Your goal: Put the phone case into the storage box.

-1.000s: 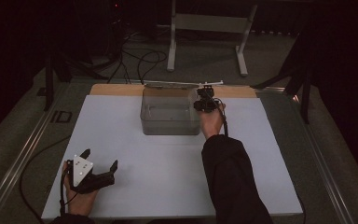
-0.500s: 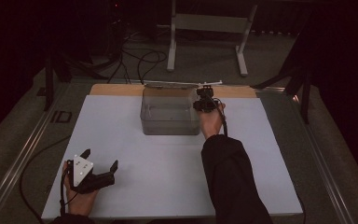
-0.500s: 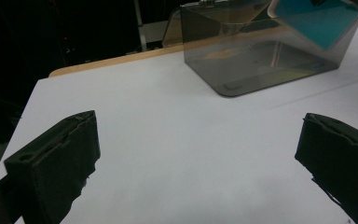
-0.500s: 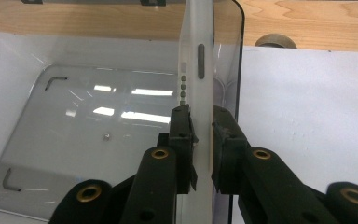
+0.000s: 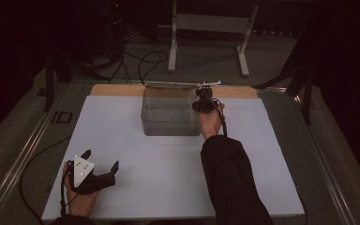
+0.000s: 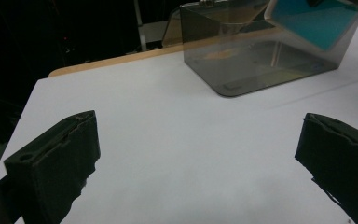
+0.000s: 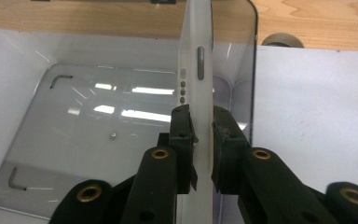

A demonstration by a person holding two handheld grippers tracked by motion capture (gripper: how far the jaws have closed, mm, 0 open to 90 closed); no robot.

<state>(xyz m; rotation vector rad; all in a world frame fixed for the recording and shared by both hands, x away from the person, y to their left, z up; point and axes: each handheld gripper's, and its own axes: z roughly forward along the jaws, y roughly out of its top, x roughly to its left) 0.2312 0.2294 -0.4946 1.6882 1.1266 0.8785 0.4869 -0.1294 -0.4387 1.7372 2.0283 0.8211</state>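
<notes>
A clear, smoky plastic box [image 5: 170,127] stands at the far middle of the white table top [image 5: 136,187]. My right gripper [image 5: 203,97] hovers over the box's right end, shut on a thin flat slab [image 7: 198,56]. The slab has a white edge with a side button. My right gripper [image 7: 201,117] holds it upright above the box floor [image 7: 98,144]. In the left gripper view the slab's teal face [image 6: 318,19] tilts over the box [image 6: 261,65]. My left gripper [image 5: 100,160] rests open at the near left with bare table between its jaws [image 6: 198,135].
A wooden strip [image 5: 117,90] runs along the table's far edge behind the box. A metal stand [image 5: 208,23] and cables [image 5: 145,61] lie on the floor beyond. A metal rail [image 5: 23,159] borders the table's left side.
</notes>
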